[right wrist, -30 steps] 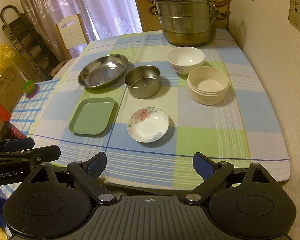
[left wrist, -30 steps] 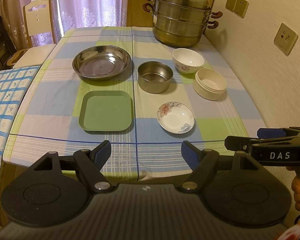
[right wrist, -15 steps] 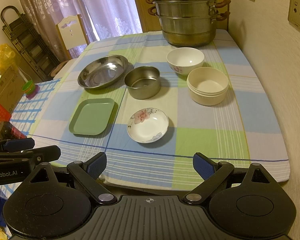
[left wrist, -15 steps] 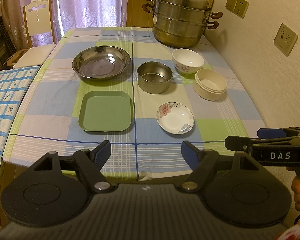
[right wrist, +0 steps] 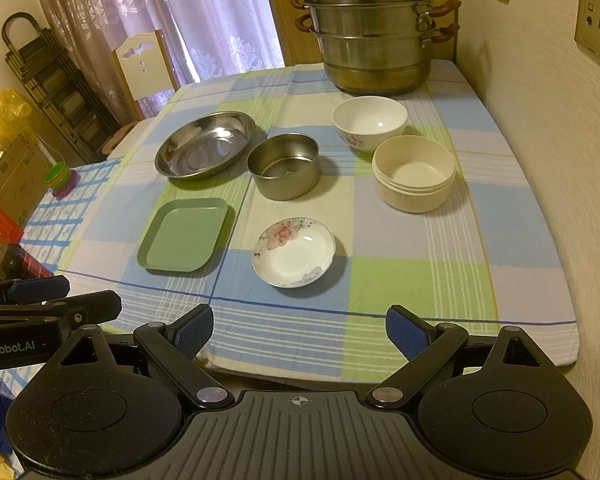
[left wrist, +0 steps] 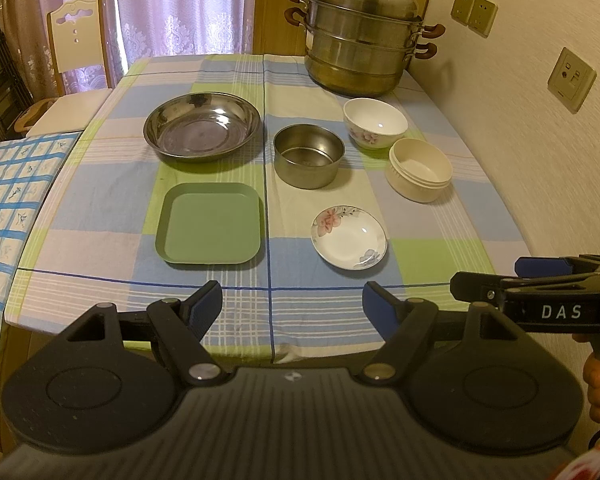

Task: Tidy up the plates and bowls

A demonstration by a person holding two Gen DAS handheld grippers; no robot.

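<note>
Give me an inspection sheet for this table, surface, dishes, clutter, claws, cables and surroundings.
Surface: checked cloth over the table.
Job's things: steel dish, steel bowl, green plate, floral saucer, floral bowl, cream bowls stacked; all apart.
Clutter: steamer pot at the far end.
Claws: left claw and right claw open, holding nothing, at the near edge.
Cables: nothing seen.
Surroundings: chair, curtain, wall sockets.
</note>
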